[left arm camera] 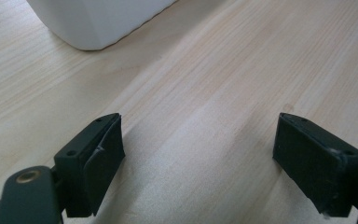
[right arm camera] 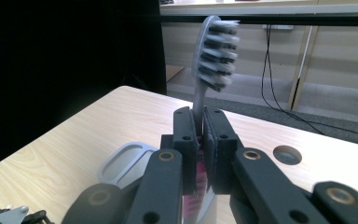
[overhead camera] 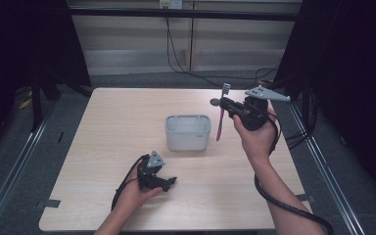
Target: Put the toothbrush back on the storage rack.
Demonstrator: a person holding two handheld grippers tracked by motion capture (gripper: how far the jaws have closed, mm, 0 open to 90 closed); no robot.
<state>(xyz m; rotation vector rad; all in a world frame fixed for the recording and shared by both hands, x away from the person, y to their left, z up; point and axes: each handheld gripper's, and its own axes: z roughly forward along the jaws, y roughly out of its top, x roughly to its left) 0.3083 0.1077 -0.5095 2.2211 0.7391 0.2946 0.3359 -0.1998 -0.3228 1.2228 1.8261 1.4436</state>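
Observation:
A toothbrush [overhead camera: 221, 115] with a grey bristle head [right arm camera: 214, 51] and a pink handle is held upright in the air, head up, to the right of a white rectangular cup [overhead camera: 188, 131]. My right gripper [overhead camera: 227, 105] is shut on its neck; in the right gripper view the two jaws of that gripper [right arm camera: 200, 140] press on the brush from both sides, and the cup's rim [right arm camera: 121, 161] shows below. My left gripper [overhead camera: 169, 182] rests low on the table in front of the cup, open, with bare wood between the jaws of that gripper [left arm camera: 198, 154]. The cup's corner [left arm camera: 98, 23] lies ahead of it.
The light wooden table [overhead camera: 112, 122] has a round hole [right arm camera: 286, 154] near its far right corner. Dark curtains flank both sides. Cables [overhead camera: 176, 54] hang down the back wall behind the table.

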